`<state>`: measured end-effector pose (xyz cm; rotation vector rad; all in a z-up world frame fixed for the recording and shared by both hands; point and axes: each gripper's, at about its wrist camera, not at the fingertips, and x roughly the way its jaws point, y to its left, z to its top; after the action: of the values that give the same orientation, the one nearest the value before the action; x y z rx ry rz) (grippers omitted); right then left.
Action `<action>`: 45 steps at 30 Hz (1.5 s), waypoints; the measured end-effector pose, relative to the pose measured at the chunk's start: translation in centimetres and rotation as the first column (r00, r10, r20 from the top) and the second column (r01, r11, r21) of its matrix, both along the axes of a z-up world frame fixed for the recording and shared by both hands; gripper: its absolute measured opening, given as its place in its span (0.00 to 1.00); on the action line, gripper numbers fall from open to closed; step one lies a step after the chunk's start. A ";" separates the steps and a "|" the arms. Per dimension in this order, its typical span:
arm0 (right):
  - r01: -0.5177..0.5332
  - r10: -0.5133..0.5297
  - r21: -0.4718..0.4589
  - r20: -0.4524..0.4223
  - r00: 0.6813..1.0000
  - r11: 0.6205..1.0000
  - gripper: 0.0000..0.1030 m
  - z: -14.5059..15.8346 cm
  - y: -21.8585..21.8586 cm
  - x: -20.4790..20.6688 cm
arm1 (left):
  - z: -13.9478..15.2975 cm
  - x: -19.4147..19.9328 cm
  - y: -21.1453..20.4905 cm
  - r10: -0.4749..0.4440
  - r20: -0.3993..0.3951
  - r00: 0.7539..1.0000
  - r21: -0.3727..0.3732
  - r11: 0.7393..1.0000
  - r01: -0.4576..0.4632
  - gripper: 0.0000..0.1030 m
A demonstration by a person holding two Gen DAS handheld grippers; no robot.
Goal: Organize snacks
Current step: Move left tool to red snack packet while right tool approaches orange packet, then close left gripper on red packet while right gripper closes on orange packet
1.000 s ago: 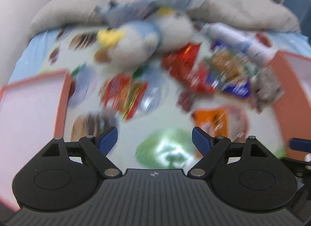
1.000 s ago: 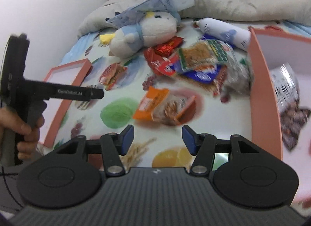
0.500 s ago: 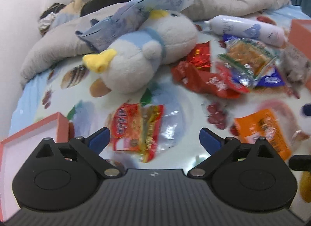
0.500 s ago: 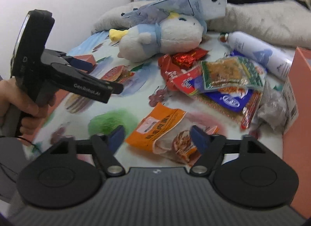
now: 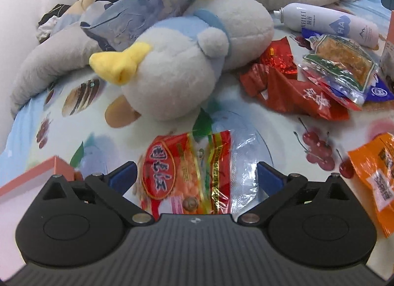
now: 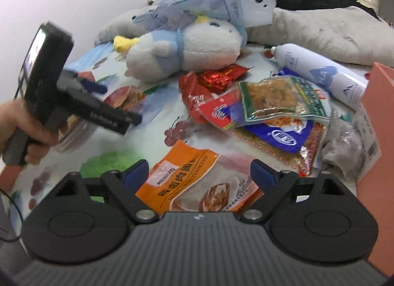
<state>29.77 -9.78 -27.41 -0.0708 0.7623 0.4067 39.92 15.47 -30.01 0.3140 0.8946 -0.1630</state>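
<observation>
Left claw (image 5: 195, 175) wide, straddling the red-and-yellow snack packet (image 5: 187, 175) flat on the bed, presumably lined up for pinching. Right claw (image 6: 199, 174) likewise wide over the orange packet (image 6: 194, 182). Beyond, plush penguin (image 5: 187, 64), heaped snacks (image 6: 268, 108), pink box (image 6: 376, 138) probably for sorting.

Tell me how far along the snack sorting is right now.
Early. Nothing is in hand: the left claw, open, straddles the red-and-yellow packet, and the right claw, open, straddles the orange packet. The pile of packets beside the plush penguin remains loose on the bedsheet.
</observation>
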 end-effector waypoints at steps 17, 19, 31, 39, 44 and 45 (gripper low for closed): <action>-0.053 0.052 -0.077 -0.019 0.998 0.996 0.71 -0.5 0.6 -0.1 | -0.2 1.2 1.2 0.089 -0.106 0.990 -0.166 0.981 -0.105 0.89; -0.055 0.052 -0.084 -0.032 0.998 0.995 0.70 -0.3 0.5 -0.4 | 0.0 0.3 0.6 0.093 -0.108 0.990 -0.166 0.980 -0.110 0.85; -0.032 0.028 -0.087 -0.053 0.998 0.996 0.43 1.0 -1.9 -5.1 | 1.4 -6.9 -4.3 0.129 -0.159 0.979 -0.182 0.971 -0.158 0.68; -0.031 0.025 -0.077 -0.085 0.996 0.997 0.41 0.4 -4.4 -8.3 | 2.2 -12.8 -7.2 0.217 -0.170 0.961 -0.274 0.927 -0.258 0.63; 0.000 -0.004 -0.052 -0.083 0.997 0.999 0.42 0.2 -5.9 -9.7 | 2.3 -15.6 -8.5 0.253 -0.174 0.952 -0.331 0.895 -0.298 0.61; 0.005 -0.008 -0.040 -0.084 0.996 0.999 0.42 0.2 -6.2 -9.7 | 2.3 -16.0 -8.6 0.262 -0.173 0.949 -0.339 0.889 -0.307 0.60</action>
<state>20.02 -15.94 -27.21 -0.0886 0.8539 0.3904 23.89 6.85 -27.73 -0.1768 1.0022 -0.0717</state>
